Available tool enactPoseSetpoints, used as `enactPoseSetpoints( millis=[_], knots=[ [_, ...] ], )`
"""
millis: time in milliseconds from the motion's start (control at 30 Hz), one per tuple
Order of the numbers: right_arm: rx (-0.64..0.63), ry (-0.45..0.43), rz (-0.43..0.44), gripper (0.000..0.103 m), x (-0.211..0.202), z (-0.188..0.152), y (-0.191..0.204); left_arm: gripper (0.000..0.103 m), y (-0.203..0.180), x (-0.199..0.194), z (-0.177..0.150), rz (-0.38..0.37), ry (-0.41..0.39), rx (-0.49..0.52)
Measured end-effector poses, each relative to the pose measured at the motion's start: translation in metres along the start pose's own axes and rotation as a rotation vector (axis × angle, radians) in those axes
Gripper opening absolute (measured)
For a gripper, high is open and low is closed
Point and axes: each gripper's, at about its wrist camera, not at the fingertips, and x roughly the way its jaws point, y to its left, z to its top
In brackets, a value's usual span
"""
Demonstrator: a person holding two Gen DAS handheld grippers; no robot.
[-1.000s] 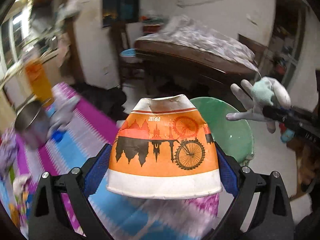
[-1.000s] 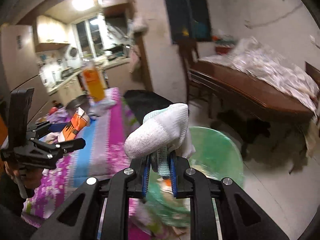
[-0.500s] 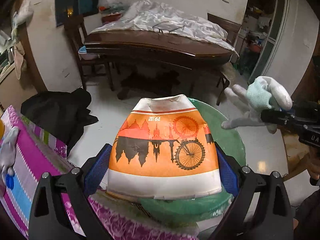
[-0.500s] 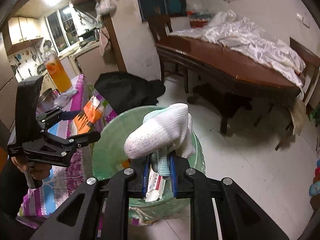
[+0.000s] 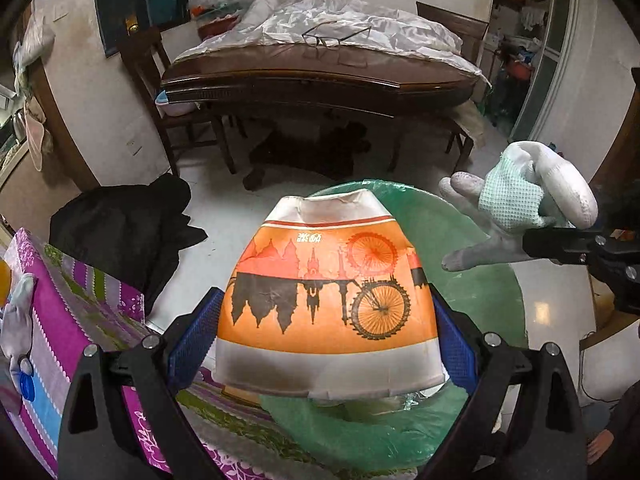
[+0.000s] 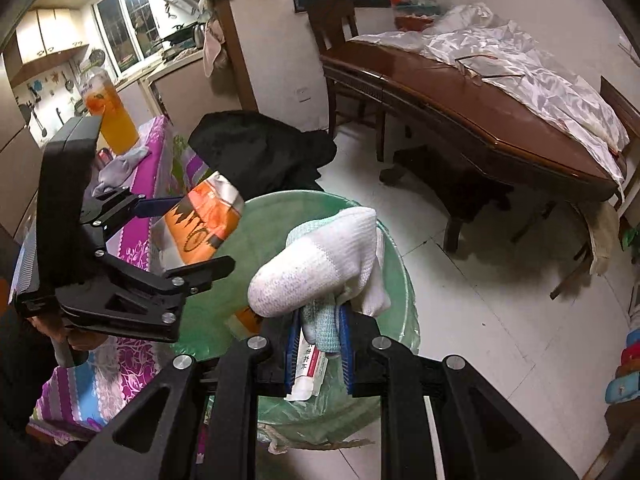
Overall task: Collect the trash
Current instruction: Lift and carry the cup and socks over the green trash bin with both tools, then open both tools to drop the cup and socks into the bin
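1. The crushed paper cup [image 5: 326, 300] sits clamped between the left gripper's [image 5: 326, 336] blue pads, over the green-lined trash bin [image 5: 476, 288]; orange, white bands, bicycle skyline print.
2. The right gripper [image 6: 318, 354] pinches a white-and-green work glove [image 6: 320, 268] above the same bin, beside the purple tablecloth [image 6: 132, 364].

bin [image 5: 472, 264] mouth partly behind cup [image 5: 326, 300]

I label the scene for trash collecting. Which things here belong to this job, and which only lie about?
Job: paper cup in left gripper; glove in right gripper; green-lined bin.
Lying about: black cloth, wooden table, orange bottle.
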Motion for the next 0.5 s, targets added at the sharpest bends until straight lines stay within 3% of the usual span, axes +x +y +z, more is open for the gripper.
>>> enactPoseSetpoints(
  millis=[500],
  knots=[
    [-0.065, 0.069, -0.039, 0.018, 0.009, 0.001, 0.021, 0.092, -0.007, -0.003, 0.002, 0.070, -0.031, 0.043]
  ],
)
